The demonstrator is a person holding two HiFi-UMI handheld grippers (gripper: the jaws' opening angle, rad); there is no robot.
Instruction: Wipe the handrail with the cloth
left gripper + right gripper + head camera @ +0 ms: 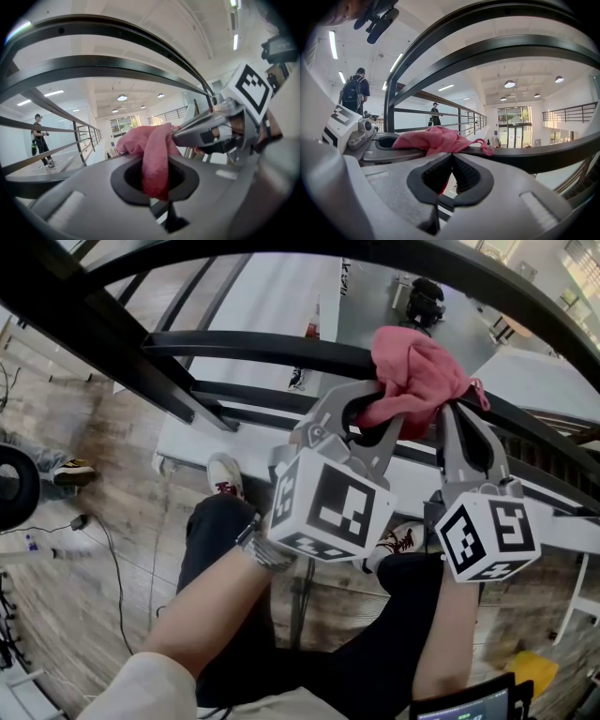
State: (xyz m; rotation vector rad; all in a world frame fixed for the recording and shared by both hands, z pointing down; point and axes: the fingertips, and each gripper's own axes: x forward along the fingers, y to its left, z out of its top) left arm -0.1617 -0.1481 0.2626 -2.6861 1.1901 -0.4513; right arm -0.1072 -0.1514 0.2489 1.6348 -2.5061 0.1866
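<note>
1. Wooden floor [103, 474] lies below the black handrail [244, 345].
2. Left gripper [361, 423] has its jaws pinching the pink cloth [412, 371], which is draped over the handrail.
3. Right gripper [450, 418] has its jaws pressed together, just beside the cloth's right edge.

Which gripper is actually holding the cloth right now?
The left gripper: the pink cloth hangs through its shut jaws. The right gripper has its jaws meeting pad to pad, the cloth lying beyond them.

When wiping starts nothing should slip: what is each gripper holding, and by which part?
The left gripper's jaws pinch the pink cloth by a hanging fold; the right gripper is shut on nothing.
</note>
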